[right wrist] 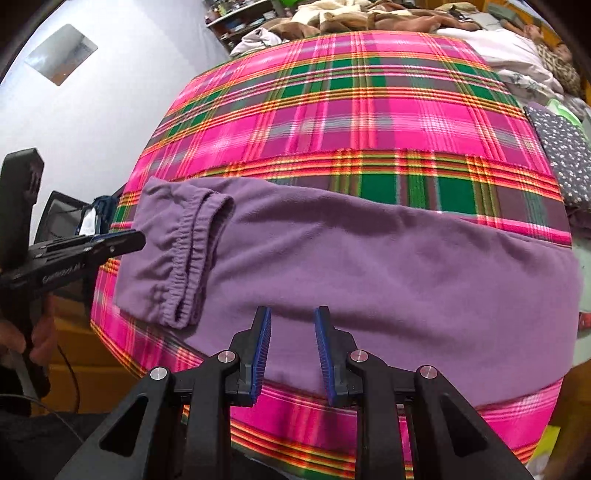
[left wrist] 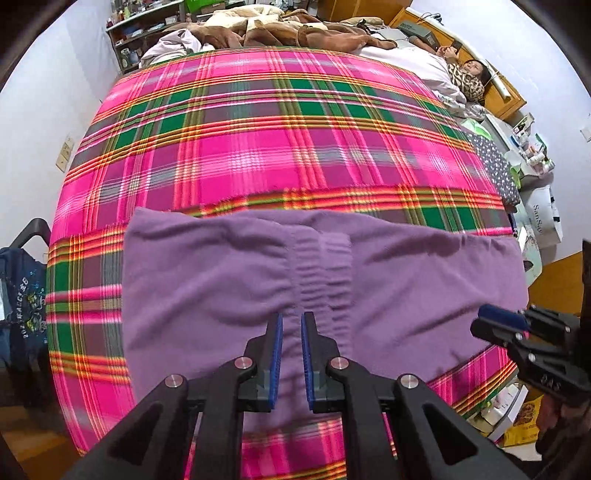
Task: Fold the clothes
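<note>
A folded pair of soft purple fleece trousers (right wrist: 369,266) lies flat on the bright pink, green and orange plaid blanket (right wrist: 351,103) that covers the bed, near the blanket's near edge. Their gathered elastic waistband (right wrist: 192,258) sits at the 9 o'clock end of the garment in the right wrist view, doubled over on itself.

The left hand-held gripper (left wrist: 291,325) hangs above the waistband, its blue pads (left wrist: 277,354) a narrow slot apart with nothing pinched between them. The right hand-held gripper (right wrist: 293,325) hovers over the trousers' near edge at 6 o'clock, its jaws a little wider and also empty.

At 12 o'clock beyond the blanket lies a heap of brown and cream bedding (left wrist: 288,26). A person lies at about 2 o'clock (left wrist: 469,79) beside it. A dark spotted cloth (right wrist: 565,155) rests at 3 o'clock.
</note>
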### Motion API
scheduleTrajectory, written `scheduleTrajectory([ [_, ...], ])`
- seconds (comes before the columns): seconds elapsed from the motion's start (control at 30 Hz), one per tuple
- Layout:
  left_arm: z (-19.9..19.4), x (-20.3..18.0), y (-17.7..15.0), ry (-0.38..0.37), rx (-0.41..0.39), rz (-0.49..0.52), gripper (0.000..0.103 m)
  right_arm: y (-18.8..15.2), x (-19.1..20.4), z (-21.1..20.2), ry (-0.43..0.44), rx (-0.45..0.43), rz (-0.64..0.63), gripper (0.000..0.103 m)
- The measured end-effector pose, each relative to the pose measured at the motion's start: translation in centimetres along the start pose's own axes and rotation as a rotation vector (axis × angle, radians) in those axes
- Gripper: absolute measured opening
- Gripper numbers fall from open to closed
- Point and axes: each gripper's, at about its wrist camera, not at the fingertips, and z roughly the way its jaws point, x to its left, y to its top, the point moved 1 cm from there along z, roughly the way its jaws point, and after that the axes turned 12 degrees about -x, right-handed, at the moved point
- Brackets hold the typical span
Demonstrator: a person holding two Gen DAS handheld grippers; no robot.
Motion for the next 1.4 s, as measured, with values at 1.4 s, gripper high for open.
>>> scheduleTrajectory([
  [1.4, 7.6, -22.0, 0.9, -0.004, 0.245, 0.390, 0.011, -16.0, -33.1, -7.3, 0.208, -0.218, 1.144, 0.060],
])
